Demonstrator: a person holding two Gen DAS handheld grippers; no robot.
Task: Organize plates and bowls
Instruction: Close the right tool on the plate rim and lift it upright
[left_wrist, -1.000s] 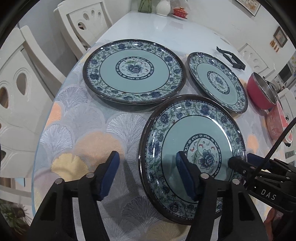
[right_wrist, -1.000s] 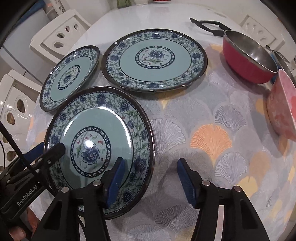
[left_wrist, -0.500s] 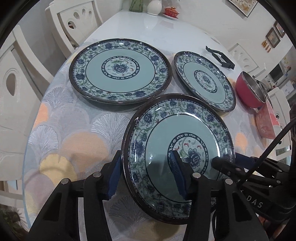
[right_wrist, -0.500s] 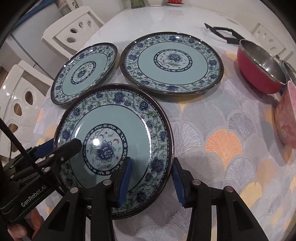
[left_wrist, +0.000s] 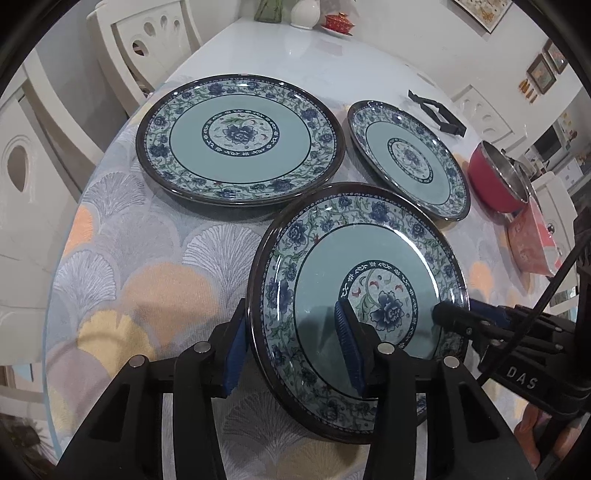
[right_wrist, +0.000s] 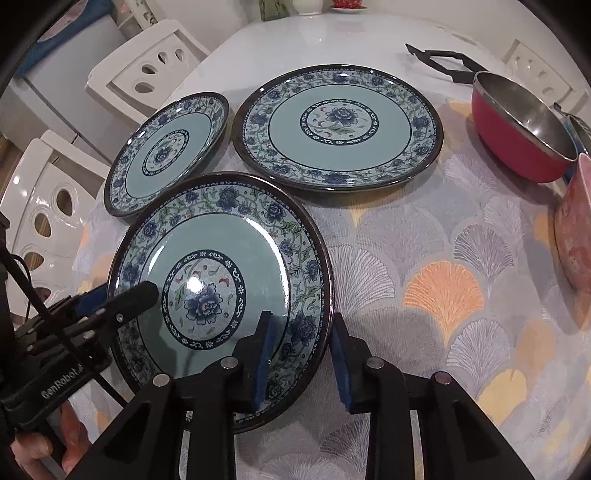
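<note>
Three blue-floral plates lie on the patterned cloth. The nearest plate (left_wrist: 369, 258) (right_wrist: 221, 243) has both grippers on opposite sides. My left gripper (left_wrist: 291, 349) straddles its left rim: one pad outside the edge, the other over the plate's inside. Its jaws are closing. My right gripper (right_wrist: 302, 356) straddles the right rim the same way, jaws also closing. I see no firm pinch on either side. A large plate (left_wrist: 240, 140) (right_wrist: 338, 125) and a smaller plate (left_wrist: 410, 158) (right_wrist: 166, 151) lie behind. Each gripper shows in the other's view.
A red bowl (left_wrist: 498, 177) (right_wrist: 521, 125) with a steel inside and a pink bowl (left_wrist: 532, 243) (right_wrist: 576, 221) stand at the right. Black tongs (left_wrist: 436, 114) (right_wrist: 443, 62) lie on the white table beyond. White chairs (left_wrist: 147, 44) (right_wrist: 147, 66) ring the table.
Both pairs of jaws have narrowed from wide apart to close around the near plate's rim. The outer pads, which stood off on the cloth, now sit against the edge.
</note>
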